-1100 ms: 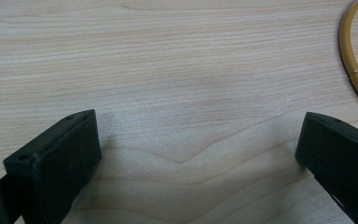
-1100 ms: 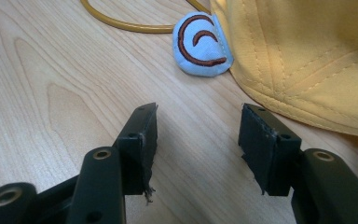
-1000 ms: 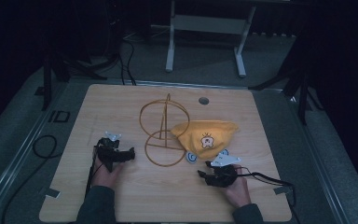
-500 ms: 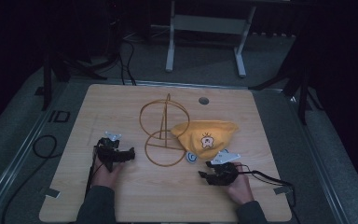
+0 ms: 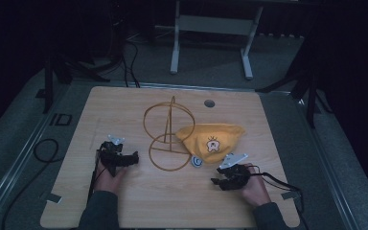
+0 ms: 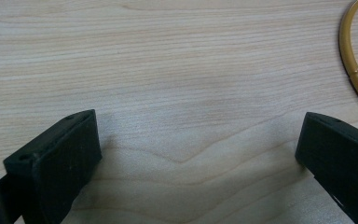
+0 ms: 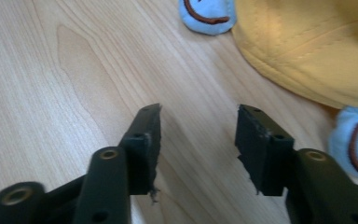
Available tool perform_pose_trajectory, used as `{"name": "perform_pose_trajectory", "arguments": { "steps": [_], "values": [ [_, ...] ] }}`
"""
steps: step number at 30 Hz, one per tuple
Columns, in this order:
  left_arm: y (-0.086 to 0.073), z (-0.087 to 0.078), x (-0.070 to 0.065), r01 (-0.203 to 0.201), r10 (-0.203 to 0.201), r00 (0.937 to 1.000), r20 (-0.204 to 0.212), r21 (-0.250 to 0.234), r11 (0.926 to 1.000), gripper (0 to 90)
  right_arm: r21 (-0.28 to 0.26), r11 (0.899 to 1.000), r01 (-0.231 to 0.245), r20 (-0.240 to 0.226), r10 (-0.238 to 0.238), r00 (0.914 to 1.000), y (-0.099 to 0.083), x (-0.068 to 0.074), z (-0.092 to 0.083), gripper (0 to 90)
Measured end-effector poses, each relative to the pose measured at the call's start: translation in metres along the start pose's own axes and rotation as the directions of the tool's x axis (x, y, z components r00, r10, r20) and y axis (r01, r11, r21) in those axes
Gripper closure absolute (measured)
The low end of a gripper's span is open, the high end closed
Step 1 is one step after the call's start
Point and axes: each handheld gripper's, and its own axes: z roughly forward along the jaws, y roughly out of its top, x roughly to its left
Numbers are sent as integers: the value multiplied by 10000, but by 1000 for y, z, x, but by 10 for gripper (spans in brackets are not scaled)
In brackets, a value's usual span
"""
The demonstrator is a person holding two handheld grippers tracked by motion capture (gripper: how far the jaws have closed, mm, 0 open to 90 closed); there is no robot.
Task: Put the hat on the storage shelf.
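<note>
Resting on wooden table | both tongs spread, empty | surroundings dark, perhaps carpeted floor

The bench is a light wood-grain top with a small round grommet near its far edge. A gold wire stand sits at centre, its ring base flat on the wood. A yellow cap lies just beside it, touching the bench.
</note>
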Motion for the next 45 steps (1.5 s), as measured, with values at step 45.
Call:
{"name": "perform_pose_trajectory", "arguments": {
  "steps": [45],
  "values": [
    [0,0,0,22,-22,10000,12,-33,10000,0,-377,9856,-1649,1164,1682,9789,-11,-66,-21,526]
  ]
}}
